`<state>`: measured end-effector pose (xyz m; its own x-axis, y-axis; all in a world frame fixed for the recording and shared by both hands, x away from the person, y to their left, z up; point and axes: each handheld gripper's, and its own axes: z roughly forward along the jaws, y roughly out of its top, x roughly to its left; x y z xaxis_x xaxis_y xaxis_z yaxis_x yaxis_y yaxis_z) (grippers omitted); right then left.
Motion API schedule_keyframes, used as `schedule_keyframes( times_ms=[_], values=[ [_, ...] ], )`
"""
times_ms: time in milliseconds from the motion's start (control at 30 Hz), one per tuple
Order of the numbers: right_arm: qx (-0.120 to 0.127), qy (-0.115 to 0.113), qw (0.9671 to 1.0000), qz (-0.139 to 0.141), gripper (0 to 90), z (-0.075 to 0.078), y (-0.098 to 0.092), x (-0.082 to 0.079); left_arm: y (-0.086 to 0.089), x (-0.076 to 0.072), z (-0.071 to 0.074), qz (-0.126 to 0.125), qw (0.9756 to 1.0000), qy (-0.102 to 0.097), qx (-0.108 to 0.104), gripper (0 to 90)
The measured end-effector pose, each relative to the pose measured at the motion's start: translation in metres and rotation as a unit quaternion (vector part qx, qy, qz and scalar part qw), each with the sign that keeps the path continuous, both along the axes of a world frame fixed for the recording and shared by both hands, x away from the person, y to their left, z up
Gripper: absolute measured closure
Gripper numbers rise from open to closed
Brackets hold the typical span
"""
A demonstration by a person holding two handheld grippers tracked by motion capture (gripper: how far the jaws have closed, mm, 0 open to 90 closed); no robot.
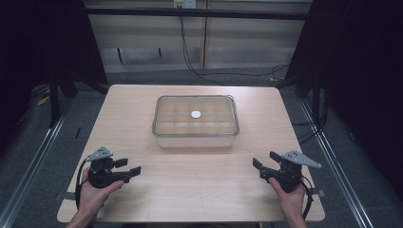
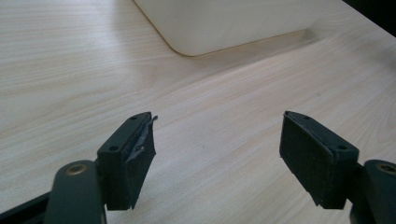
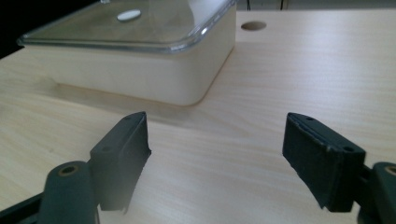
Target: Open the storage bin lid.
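High view, progress: nothing looks started; the lidded box (image 1: 195,121) sits shut at the middle of the table (image 1: 142,190), well apart from both tools.
High view, left tool (image 1: 132,170): held low near the table's front left edge, jaws spread and holding nothing, aimed toward the centre.
High view, right tool (image 1: 259,167): near the front right edge, jaws likewise spread and holding nothing.
High view, box detail: clear lid (image 1: 166,102) on a pale base with a grid of compartments inside; a small white disc (image 1: 196,114) lies at the lid's middle.
High view, room: pale wood table, grey floor, dark curtains at both sides, a black cable (image 1: 187,52) hanging down the back wall.
Left gripper view: jaws wide apart over bare wood grain; one rounded corner of the box base (image 2: 224,23) lies ahead, untouched.
Right gripper view: jaws wide apart, nothing between them; box (image 3: 140,70) ahead and left, lid (image 3: 140,28) seated all round, white disc (image 3: 129,15) on top, a round hole (image 3: 253,25) in the table beyond.
What is left: by my judgement all of it: reaching the box and, likely, lifting its lid.
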<state>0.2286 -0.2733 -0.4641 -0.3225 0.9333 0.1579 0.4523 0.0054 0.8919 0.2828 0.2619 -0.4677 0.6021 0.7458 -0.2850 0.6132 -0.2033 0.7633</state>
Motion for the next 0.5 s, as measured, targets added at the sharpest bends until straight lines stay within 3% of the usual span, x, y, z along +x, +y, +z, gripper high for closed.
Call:
schedule_keyframes(
  times_ms=[33,67,133,200,233,367,500],
  values=[
    [0.000,0.000,1.0000,0.000,24.1,0.0000,0.0000,0.0000,0.0000,0.0000,0.0000,0.000,1.0000,0.000,0.000,25.9],
    [-0.009,-0.004,1.0000,0.003,31.5,0.0004,0.0013,-0.0017,0.0012,0.0009,0.0002,0.002,1.0000,-0.001,-0.004,25.8],
    [-0.010,-0.002,0.9999,0.006,31.0,-0.0004,0.0019,-0.0019,0.0015,0.0011,0.0002,0.004,1.0000,0.000,-0.006,25.7],
    [-0.006,0.019,0.9998,0.007,32.9,-0.0046,0.0013,0.0001,0.0026,0.0022,-0.0008,0.010,0.9999,0.003,-0.006,25.5],
    [-0.006,0.019,0.9998,0.007,32.9,-0.0046,0.0013,0.0001,0.0026,0.0022,-0.0008,0.010,0.9999,0.003,-0.006,25.5],
    [0.015,0.030,0.9993,0.013,33.8,-0.0049,-0.0004,0.0018,0.0033,0.0009,-0.0001,0.010,0.9999,-0.003,-0.004,25.6],
    [0.009,0.053,0.9980,0.035,31.5,-0.0035,0.0021,-0.0013,0.0016,-0.0012,0.0007,0.004,1.0000,-0.004,-0.006,25.3]
  ],
)
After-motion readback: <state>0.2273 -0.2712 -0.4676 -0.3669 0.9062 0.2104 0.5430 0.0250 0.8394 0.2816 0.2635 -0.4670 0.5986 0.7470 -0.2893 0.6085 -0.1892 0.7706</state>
